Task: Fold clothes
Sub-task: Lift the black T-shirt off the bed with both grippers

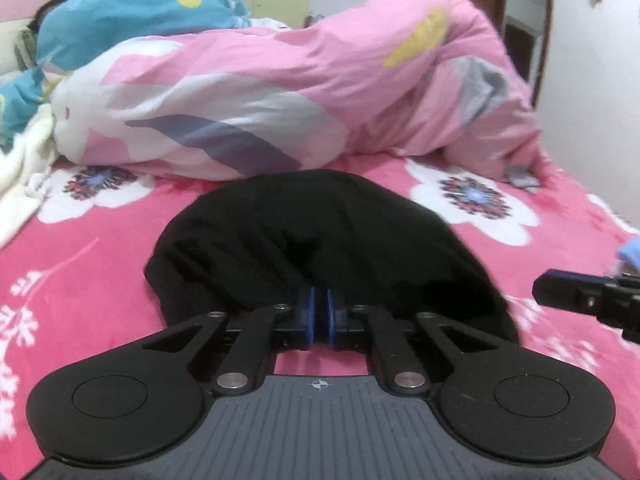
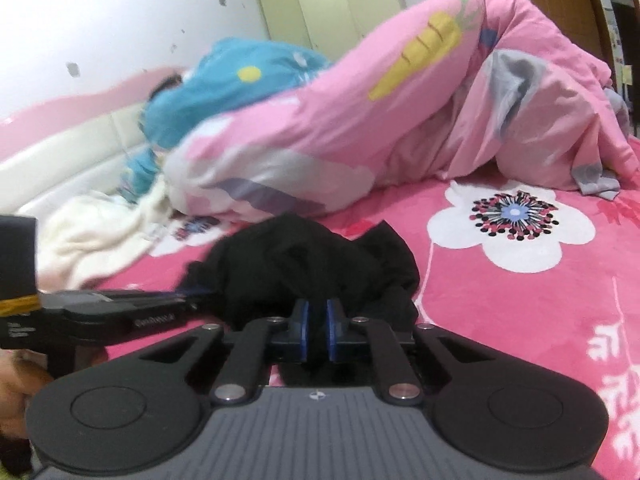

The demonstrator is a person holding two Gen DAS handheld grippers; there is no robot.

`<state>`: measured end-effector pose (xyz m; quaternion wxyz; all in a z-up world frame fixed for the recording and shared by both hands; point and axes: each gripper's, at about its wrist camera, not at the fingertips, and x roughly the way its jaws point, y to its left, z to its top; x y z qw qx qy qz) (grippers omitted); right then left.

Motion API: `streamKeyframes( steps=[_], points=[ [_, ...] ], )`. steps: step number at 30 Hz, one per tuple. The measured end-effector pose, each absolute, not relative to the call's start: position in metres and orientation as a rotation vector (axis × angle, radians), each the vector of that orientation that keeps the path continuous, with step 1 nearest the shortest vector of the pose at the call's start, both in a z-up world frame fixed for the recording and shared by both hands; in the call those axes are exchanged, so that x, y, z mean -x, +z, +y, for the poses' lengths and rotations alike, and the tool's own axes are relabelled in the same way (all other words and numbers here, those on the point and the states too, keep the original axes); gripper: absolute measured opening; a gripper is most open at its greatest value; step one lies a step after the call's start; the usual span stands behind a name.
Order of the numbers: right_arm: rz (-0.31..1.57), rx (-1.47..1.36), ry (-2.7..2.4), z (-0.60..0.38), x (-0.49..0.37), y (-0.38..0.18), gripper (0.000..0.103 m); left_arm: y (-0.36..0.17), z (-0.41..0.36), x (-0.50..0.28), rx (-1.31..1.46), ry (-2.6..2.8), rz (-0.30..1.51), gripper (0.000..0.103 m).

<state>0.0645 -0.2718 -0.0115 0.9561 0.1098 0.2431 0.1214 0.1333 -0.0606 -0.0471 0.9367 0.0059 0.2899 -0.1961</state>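
Note:
A black garment lies bunched on the pink flowered bedsheet. In the left wrist view, my left gripper is shut on the garment's near edge, its blue pads pinching the cloth. The right wrist view shows the same black garment crumpled and slightly raised, with my right gripper shut on a fold of it that hangs between the blue pads. My left gripper reaches in from the left into the cloth. The right gripper shows at the right edge of the left wrist view.
A big pink quilt is heaped across the bed just behind the garment. A blue quilt and a cream blanket lie at the far left. Walls and a wardrobe stand beyond the bed.

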Motion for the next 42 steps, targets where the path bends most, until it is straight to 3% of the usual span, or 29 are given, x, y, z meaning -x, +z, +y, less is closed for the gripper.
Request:
streamKeyframes(
  steps=[5, 7, 8, 11, 14, 17, 19, 21, 22, 24, 26, 29, 42],
  points=[
    [0.495, -0.238, 0.255, -0.281, -0.031, -0.001, 0.010, -0.044, -0.054, -0.104, -0.028, -0.439, 0.589, 0.005],
    [0.514, -0.242, 0.242, -0.284, -0.029, 0.000, 0.017, -0.044, -0.053, -0.101, -0.034, -0.426, 0.584, 0.010],
    [0.523, -0.243, 0.236, -0.285, -0.028, 0.000, 0.025, -0.043, -0.053, -0.103, -0.032, -0.413, 0.580, 0.026],
    [0.523, -0.270, 0.222, -0.285, -0.042, -0.001, 0.055, -0.037, -0.052, -0.114, -0.016, -0.360, 0.559, 0.059],
    [0.500, -0.280, 0.221, -0.282, -0.064, -0.003, 0.069, -0.031, -0.058, -0.135, -0.020, -0.327, 0.529, 0.078],
    [0.505, -0.291, 0.237, -0.276, -0.099, -0.011, 0.077, -0.032, -0.066, -0.161, -0.022, -0.308, 0.527, 0.081],
    [0.517, -0.299, 0.234, -0.273, -0.122, -0.019, 0.077, -0.038, -0.071, -0.181, -0.021, -0.293, 0.547, 0.078],
    [0.558, -0.316, 0.228, -0.272, -0.145, -0.033, 0.077, -0.046, -0.076, -0.199, -0.019, -0.290, 0.579, 0.058],
    [0.580, -0.325, 0.224, -0.272, -0.156, -0.040, 0.075, -0.050, -0.077, -0.205, -0.013, -0.299, 0.603, 0.042],
    [0.639, -0.348, 0.259, -0.271, -0.171, -0.055, 0.059, -0.057, -0.079, -0.212, -0.001, -0.315, 0.641, 0.032],
    [0.666, -0.360, 0.275, -0.270, -0.174, -0.064, 0.029, -0.060, -0.078, -0.208, -0.003, -0.317, 0.635, 0.021],
    [0.634, -0.366, 0.269, -0.271, -0.163, -0.062, 0.011, -0.058, -0.075, -0.197, -0.005, -0.324, 0.619, 0.014],
    [0.515, -0.506, 0.318, -0.292, -0.054, -0.017, 0.007, -0.026, -0.040, -0.093, 0.071, -0.460, 0.567, 0.009]
  ],
)
